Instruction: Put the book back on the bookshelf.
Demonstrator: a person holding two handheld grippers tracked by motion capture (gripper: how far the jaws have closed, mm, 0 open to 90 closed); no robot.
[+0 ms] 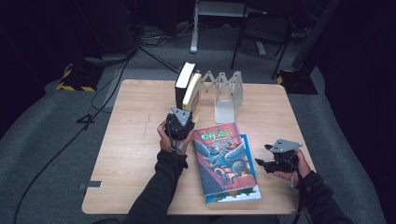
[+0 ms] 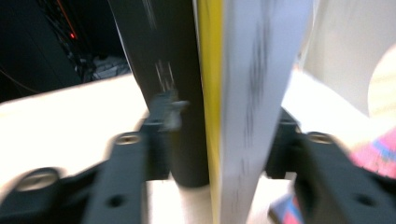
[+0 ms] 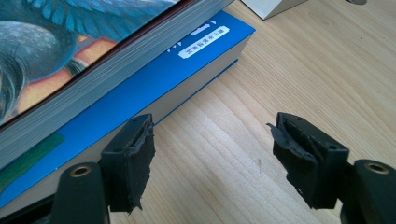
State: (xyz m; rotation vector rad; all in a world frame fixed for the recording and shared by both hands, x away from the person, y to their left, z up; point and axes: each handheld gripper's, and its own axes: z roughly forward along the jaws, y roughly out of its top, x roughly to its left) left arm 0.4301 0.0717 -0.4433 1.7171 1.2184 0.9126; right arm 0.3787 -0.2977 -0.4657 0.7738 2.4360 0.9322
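The left gripper [image 2: 212, 144] sits right up close, jaws around two upright books [image 2: 224, 93], one black and one with a yellow spine; too blurry to tell if the pads press. In the high view they stand at 12 o'clock on the table [image 1: 135, 116], beside the rack [image 1: 227, 93]. The right gripper [image 3: 212, 158] is open over bare wood, at 3 o'clock from the flat stack [image 1: 224, 161].

Wooden table [image 1: 130, 140], everything placed from the folding rack [image 1: 227, 93] at its far edge. Two upright books [image 1: 187, 88] stand just left of the rack. My left gripper [image 1: 179, 122] sits in front of them, jaws either side. Two stacked books [image 1: 224, 161] lie nearer me than the rack. My right gripper [image 1: 276, 160] rests right of that stack, on the table.
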